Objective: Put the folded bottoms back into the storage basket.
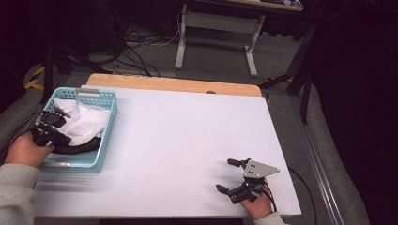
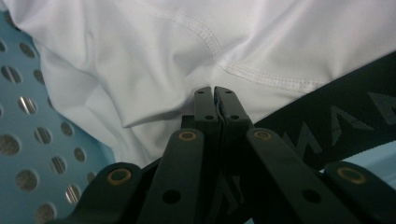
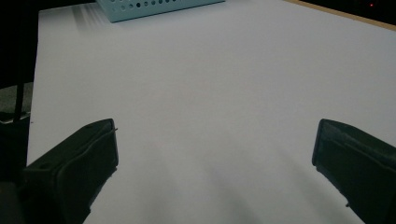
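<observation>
The left gripper (image 2: 214,91) had its two jaws pressed together, the tips meeting at the white fabric (image 2: 196,46) just above a dark printed band (image 2: 336,126). Whether a fold of cloth was caught between the tips could not be made out, because the jaws themselves covered that place. The left gripper view showed a stitched seam on the fabric and the round holes of the light blue basket (image 2: 28,144) wall beside it; the letters on the band were cut off and not readable.

In the high view the same gripper (image 1: 49,123) sat inside the basket (image 1: 105,136), half hidden in the crumpled white garment (image 1: 87,123), with the left hand (image 1: 26,150) at the basket's near corner.

The right gripper (image 3: 212,163) had its jaws spread wide over the bare white table top (image 3: 210,84). The high view placed this gripper (image 1: 230,176) well apart from the basket, near the table's front edge, held by the right hand (image 1: 258,205), which was partly cut off by the frame.
</observation>
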A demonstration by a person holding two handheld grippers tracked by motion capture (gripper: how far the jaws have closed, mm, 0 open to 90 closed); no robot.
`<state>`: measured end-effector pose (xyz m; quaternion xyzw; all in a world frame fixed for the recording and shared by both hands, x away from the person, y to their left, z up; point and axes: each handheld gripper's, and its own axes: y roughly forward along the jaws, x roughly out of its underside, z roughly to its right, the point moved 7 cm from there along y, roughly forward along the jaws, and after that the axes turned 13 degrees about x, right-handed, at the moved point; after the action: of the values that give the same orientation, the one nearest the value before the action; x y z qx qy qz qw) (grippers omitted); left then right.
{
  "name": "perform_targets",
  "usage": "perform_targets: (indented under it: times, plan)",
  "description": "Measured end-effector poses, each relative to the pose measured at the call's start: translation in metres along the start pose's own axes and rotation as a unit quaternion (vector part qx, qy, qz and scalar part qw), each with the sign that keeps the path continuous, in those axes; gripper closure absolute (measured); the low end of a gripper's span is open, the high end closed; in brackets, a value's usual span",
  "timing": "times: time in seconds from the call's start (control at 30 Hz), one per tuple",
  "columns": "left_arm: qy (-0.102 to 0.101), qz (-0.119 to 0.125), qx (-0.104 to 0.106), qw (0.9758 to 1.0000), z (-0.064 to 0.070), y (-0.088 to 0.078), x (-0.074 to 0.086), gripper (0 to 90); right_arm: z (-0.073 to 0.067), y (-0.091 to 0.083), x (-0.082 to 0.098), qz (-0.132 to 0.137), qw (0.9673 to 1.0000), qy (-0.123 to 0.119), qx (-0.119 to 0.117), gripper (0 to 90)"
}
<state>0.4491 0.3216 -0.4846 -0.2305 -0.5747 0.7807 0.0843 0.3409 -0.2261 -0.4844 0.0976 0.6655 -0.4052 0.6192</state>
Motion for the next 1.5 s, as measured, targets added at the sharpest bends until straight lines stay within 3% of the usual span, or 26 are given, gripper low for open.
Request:
perform_targets:
  times: [0.3,0.47,0.6,0.7,0.8,0.87,1.13,1.23,1.27,1.5]
  plan:
    - [-0.007,-0.010,0.007,0.9999,-0.001,-0.007,0.017,88.1,0.000,0.001,0.000,-0.002,1.0000,0.000,0.001,1.0]
    - [-0.007,-0.007,0.007,0.9999,0.000,-0.009,0.018,87.7,0.000,0.001,0.000,-0.002,1.0000,0.000,0.002,1.0]
    - [-0.004,0.017,0.006,0.9998,0.002,-0.016,0.014,82.7,0.000,0.001,0.000,-0.002,1.0000,0.000,0.002,1.0]
    - [-0.001,0.049,0.009,0.9988,0.007,-0.023,0.009,73.1,0.000,0.000,0.000,-0.002,1.0000,0.000,0.002,1.0]
    - [0.007,0.082,0.004,0.9966,0.013,-0.032,0.003,61.2,0.000,0.001,0.000,-0.001,1.0000,0.000,0.002,1.0]
    - [0.015,0.111,0.016,0.9936,0.023,-0.040,-0.003,53.2,0.000,0.000,0.000,-0.001,1.0000,0.001,0.001,1.0]
    - [0.039,0.148,0.017,0.9881,0.042,-0.051,-0.012,32.3,0.000,0.000,0.000,-0.001,1.0000,0.001,0.001,1.0]
    - [0.041,0.171,0.022,0.9842,0.049,-0.055,-0.016,18.9,0.000,0.000,0.000,-0.001,1.0000,0.001,0.001,1.0]
    - [0.041,0.171,0.022,0.9842,0.049,-0.055,-0.016,15.9,0.000,0.000,0.000,-0.001,1.0000,0.001,0.001,1.0]
    - [0.050,0.190,0.035,0.9799,0.061,-0.062,-0.018,7.1,0.000,0.000,0.000,0.000,1.0000,0.001,0.001,1.0]
